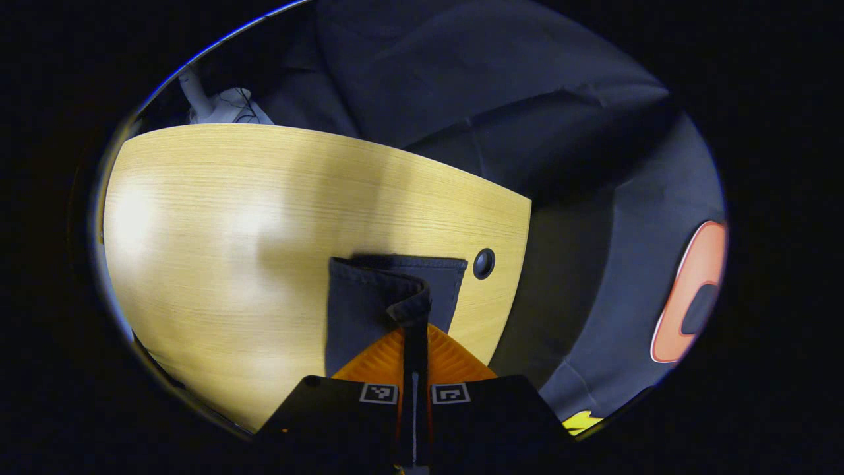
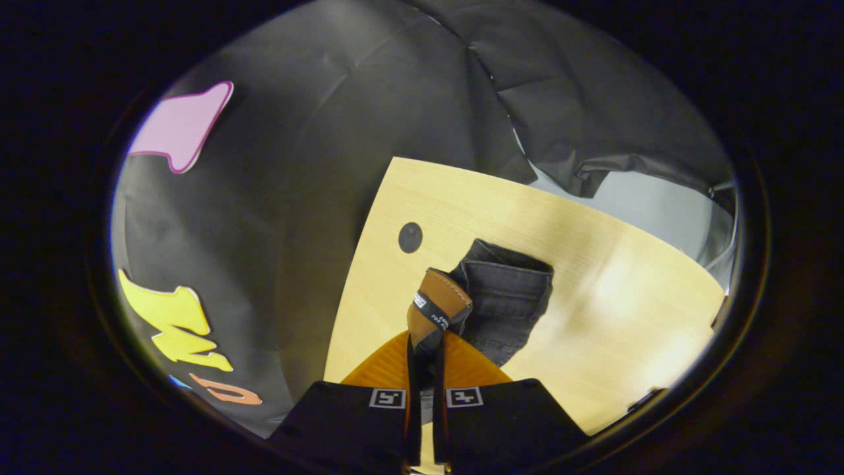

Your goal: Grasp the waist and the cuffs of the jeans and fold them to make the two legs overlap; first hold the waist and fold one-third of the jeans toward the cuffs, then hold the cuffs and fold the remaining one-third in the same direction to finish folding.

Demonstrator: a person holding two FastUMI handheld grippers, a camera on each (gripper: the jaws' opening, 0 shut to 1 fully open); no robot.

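At the bottom of the left gripper view, the left gripper point(image 1: 414, 330) has its jaws pinching a hem of the jeans point(image 1: 369, 300), whose dark cloth lies on the bench point(image 1: 217, 218) just beyond. Likewise in the right gripper view, the right gripper point(image 2: 425, 346) has its jaws pressed together on the jeans' point(image 2: 511, 297) edge by a brown patch point(image 2: 438, 300). Farther off, a round hole point(image 2: 410, 237) sits near the bench's point(image 2: 620, 290) edge.
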